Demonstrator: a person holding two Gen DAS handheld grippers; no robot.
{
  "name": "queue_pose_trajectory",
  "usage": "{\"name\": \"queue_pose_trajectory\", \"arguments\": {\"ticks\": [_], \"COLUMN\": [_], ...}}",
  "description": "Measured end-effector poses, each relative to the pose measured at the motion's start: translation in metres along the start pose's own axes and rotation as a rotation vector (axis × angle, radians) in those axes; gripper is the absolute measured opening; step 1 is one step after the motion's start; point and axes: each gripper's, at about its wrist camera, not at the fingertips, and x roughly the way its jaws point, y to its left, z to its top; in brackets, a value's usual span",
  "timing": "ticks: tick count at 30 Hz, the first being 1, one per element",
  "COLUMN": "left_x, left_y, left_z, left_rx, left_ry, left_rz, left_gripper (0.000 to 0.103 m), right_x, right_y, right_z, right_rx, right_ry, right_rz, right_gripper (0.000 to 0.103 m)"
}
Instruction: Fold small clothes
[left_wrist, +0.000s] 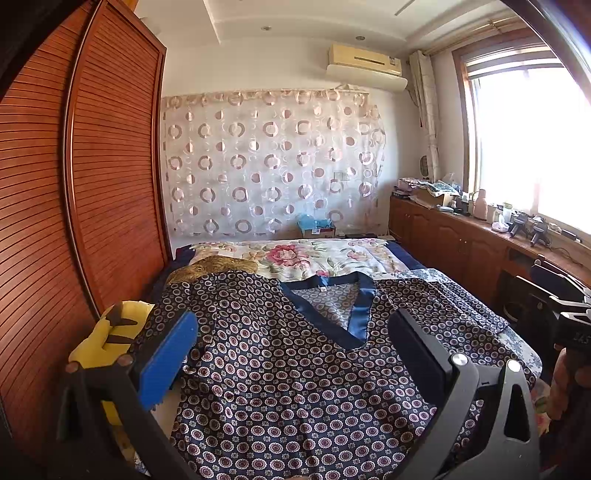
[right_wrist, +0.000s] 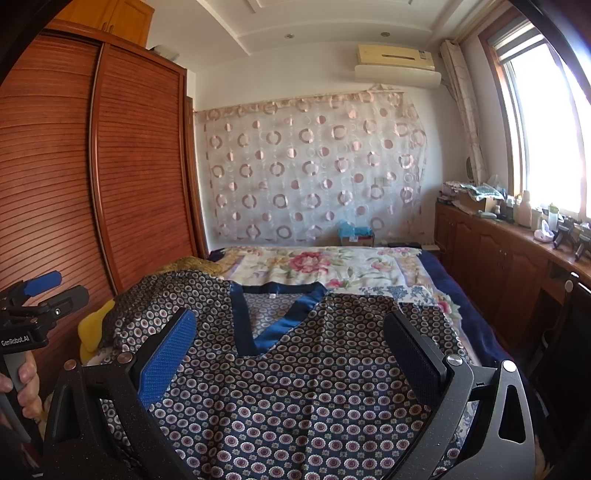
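Patterned top spread flat on the bed, both grippers wide open above it.

The navy patterned top (left_wrist: 280, 369) lies at centre, V-neckline toward 12 o'clock, on the floral bedspread (left_wrist: 317, 254). The left gripper (left_wrist: 291, 343) and right gripper (right_wrist: 291, 343) hold nothing. Wardrobe (right_wrist: 110, 166) at 9 o'clock, window (left_wrist: 532, 140) at 3.

Shirt (left_wrist: 280, 369) hem cut off by bottom edge
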Motion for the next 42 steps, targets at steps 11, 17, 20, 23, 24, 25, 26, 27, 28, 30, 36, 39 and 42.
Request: {"name": "queue_pose_trajectory", "arguments": {"ticks": [11, 17, 20, 23, 24, 25, 26, 27, 28, 30, 36, 39, 42], "left_x": [-0.002, -0.002, -0.002, -0.002, -0.002, -0.002, -0.001, -0.001, 0.0, 0.003, 0.013, 0.017, 0.023], "left_y": [-0.003, -0.003, -0.004, -0.004, -0.004, -0.004, -0.004, -0.003, -0.001, 0.003, 0.024, 0.038, 0.056], "left_z": [-0.001, -0.002, -0.002, -0.003, -0.003, -0.003, -0.004, -0.004, -0.005, -0.008, -0.014, -0.018, -0.022], "left_rx": [0.014, 0.012, 0.013, 0.013, 0.013, 0.013, 0.013, 0.013, 0.015, 0.016, 0.004, -0.006, -0.018], "left_ry": [-0.004, -0.004, -0.003, -0.002, -0.002, -0.001, 0.001, 0.003, 0.005, 0.01, 0.043, 0.055, 0.069], "left_rz": [0.009, 0.006, 0.007, 0.008, 0.008, 0.008, 0.008, 0.009, 0.013, 0.024, 0.055, 0.059, 0.079], "left_gripper": [0.103, 0.103, 0.103, 0.103, 0.103, 0.103, 0.103, 0.103, 0.103, 0.103, 0.103, 0.103, 0.103], "right_x": [-0.001, 0.0, 0.002, 0.002, 0.003, 0.005, 0.005, 0.006, 0.01, 0.014, 0.024, 0.032, 0.041], "right_y": [-0.002, 0.005, 0.008, 0.008, 0.009, 0.011, 0.012, 0.014, 0.016, 0.019, 0.025, 0.025, 0.027], "right_z": [0.0, 0.002, 0.002, 0.002, 0.002, 0.002, 0.002, 0.002, 0.001, -0.002, -0.011, -0.016, -0.023], "right_rx": [0.002, 0.0, -0.001, 0.001, 0.002, 0.003, 0.003, 0.003, -0.001, -0.007, -0.025, -0.031, -0.045], "right_ry": [-0.001, -0.001, -0.001, 0.001, 0.003, 0.004, 0.005, 0.007, 0.012, 0.021, 0.04, 0.055, 0.067], "right_rz": [0.002, 0.005, 0.006, 0.007, 0.008, 0.008, 0.01, 0.014, 0.025, 0.041, 0.061, 0.072, 0.078], "right_gripper": [0.103, 0.103, 0.103, 0.103, 0.103, 0.103, 0.103, 0.103, 0.103, 0.103, 0.103, 0.103, 0.103]}}
